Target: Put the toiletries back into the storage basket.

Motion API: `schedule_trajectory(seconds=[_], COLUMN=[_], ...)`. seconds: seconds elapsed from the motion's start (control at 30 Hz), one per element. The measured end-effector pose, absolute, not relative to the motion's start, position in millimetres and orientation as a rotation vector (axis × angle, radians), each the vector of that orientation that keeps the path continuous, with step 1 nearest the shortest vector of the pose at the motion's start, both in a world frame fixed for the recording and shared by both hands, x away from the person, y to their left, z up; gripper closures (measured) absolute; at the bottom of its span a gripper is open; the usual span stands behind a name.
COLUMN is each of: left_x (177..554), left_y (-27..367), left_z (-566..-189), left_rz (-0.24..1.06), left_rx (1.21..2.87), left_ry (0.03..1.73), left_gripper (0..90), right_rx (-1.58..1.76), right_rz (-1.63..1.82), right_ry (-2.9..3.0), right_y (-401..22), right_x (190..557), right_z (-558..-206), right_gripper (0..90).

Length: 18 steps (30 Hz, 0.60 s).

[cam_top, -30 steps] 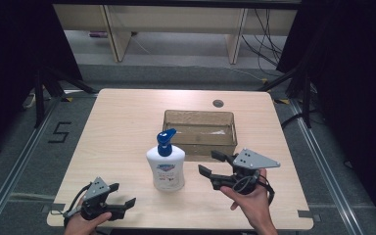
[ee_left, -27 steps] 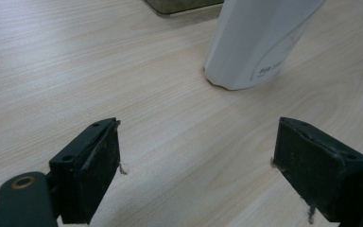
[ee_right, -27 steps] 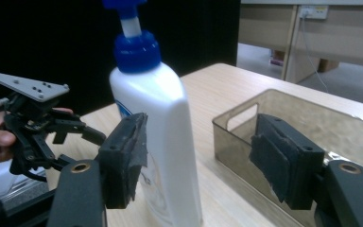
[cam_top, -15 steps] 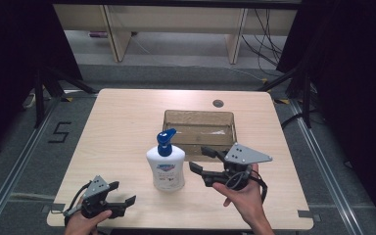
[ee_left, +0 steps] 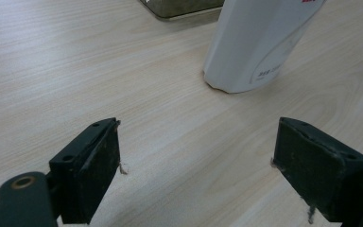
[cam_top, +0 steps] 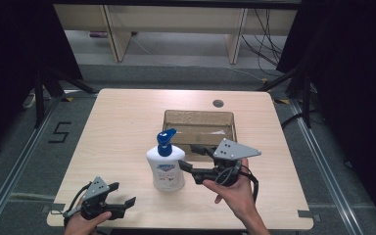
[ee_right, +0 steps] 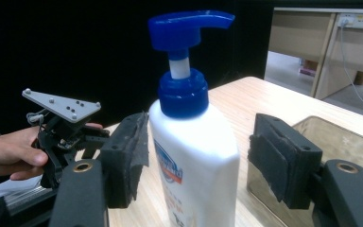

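While the table (cam_top: 117, 127) stretches out pale and smooth under everything, a wood-grain laminate with little grip to offer, the right tongs (cam_top: 192, 157) are lining up on the bottle (cam_top: 165, 167), which stands upright just ahead of their tips. In the right gripper view the bottle (ee_right: 194, 156) sits between the two jaws, with a gap showing on either side, so the tongs are open around it and not yet pressing; the jaws have been easing inward a touch. Beyond them, to the far side, lies the tray (cam_top: 230, 120), a shallow brownish rectangle, empty by the look of it. Now the bottle itself: glossy white plastic, flattened oval body, probably slick and a bit springy under pressure, likely some heft if it is full. I'd take it across the broad shoulder below the collar, never by the blue pump (ee_right: 189, 23), which is thin-necked and could tip or depress. Left tongs (cam_top: 122, 195) rest low at the near edge, jaws wide apart over bare wood, the bottle well ahead of them.
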<state>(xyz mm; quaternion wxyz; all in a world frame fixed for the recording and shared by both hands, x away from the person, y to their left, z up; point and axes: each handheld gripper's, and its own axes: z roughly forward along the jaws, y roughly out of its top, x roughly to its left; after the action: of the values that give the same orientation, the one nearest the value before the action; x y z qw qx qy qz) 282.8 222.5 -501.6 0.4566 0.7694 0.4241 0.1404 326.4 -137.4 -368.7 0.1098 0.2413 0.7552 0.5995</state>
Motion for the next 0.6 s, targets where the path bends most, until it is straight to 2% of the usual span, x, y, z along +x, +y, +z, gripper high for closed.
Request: schedule_trajectory(seconds=[0.6], left_x=[282], left_y=[223], left_z=[-501], left_rz=[0.359], left_rx=[1.892], left_ry=[1.044], left_gripper=[14.8], right_rx=[0.614], right_rz=[1.760], right_ry=[2.216], right_y=[-106], right_x=[338], right_z=[-352], right_gripper=[37.1])
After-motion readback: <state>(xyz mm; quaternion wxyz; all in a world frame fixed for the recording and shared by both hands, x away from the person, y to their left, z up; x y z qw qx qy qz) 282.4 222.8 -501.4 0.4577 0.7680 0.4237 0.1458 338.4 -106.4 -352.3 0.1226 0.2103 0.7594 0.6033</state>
